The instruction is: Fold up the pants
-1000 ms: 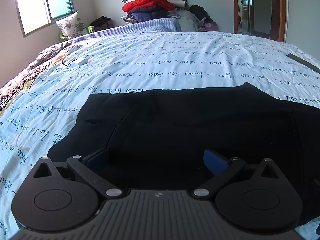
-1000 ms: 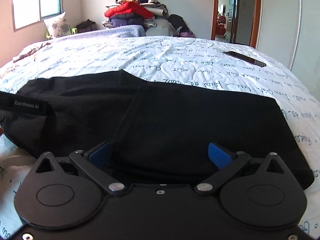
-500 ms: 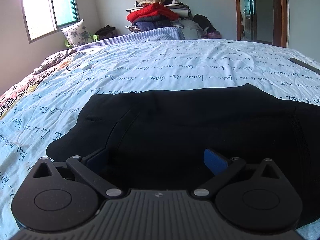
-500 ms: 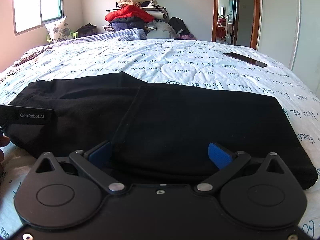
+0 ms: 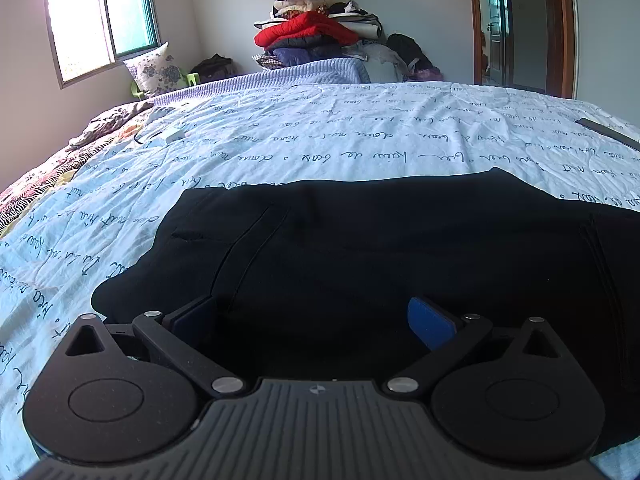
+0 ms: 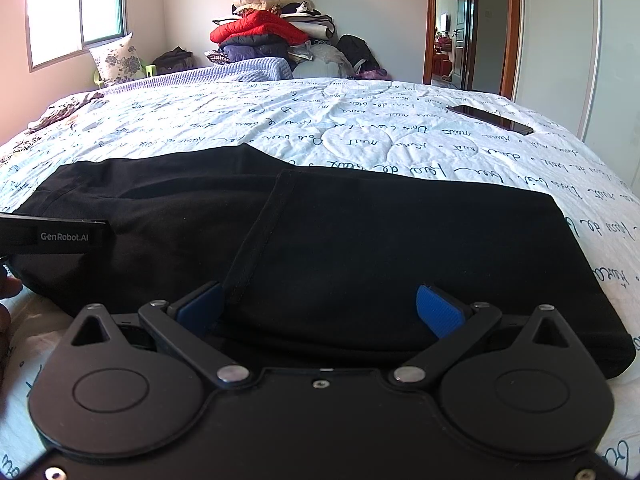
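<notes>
The black pants (image 6: 360, 248) lie flat on the bed (image 6: 360, 128), already folded over once. Our left gripper (image 5: 312, 320) and right gripper (image 6: 320, 308) are both wide open, holding nothing. We should pinch the near edge evenly and lift together.

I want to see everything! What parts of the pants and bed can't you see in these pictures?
- Near edge of the pants: left wrist view, hidden behind the left gripper.
- Pants' left end: right wrist view, covered by the other gripper's body.
- Phone screen: too small.
- Bed near edge: cut off.
</notes>
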### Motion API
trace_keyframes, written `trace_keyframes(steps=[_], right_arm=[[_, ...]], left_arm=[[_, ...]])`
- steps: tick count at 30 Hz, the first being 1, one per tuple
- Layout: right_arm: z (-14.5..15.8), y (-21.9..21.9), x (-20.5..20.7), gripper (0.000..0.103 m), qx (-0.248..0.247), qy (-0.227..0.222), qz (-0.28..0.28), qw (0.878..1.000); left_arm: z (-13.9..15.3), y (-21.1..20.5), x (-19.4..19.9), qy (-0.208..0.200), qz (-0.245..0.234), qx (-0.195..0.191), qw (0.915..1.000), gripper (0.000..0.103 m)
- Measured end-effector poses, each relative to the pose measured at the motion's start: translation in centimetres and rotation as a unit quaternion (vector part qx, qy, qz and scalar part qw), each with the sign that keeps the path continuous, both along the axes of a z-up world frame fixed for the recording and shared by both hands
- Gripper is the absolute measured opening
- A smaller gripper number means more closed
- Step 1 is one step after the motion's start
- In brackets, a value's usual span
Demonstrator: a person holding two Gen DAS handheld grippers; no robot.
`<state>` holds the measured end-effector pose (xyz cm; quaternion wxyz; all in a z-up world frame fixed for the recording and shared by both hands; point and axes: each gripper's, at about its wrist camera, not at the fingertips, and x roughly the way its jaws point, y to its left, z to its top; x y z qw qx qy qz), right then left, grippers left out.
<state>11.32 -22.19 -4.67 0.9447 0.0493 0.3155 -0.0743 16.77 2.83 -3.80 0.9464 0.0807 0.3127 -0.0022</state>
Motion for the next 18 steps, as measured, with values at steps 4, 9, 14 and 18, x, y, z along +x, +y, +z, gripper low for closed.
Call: trace_keyframes(steps=[4,9,14,18], right_arm=[[0.00,-0.01,0.00,0.103,0.000,0.000,0.000,1.000],[-0.01,0.01,0.03,0.103,-0.001,0.000,0.000,1.000],[-0.01,-0.02,0.02,0.103,-0.001,0.000,0.000,1.000],[0.00,-0.02,0.01,0.103,0.000,0.000,0.000,1.000]], left_arm=[[-0.01,0.03,-0.03,-0.001,0.000,-0.001,1.0000,0.103],[0.00,0.10,0.02,-0.001,0.000,-0.004,1.0000,0.103],[-0.04,0.17,0.03,-0.001,0.000,-0.007,1.0000,0.103],[-0.08,0.23,-0.01,-0.002,0.000,-0.008,1.0000,0.103]])
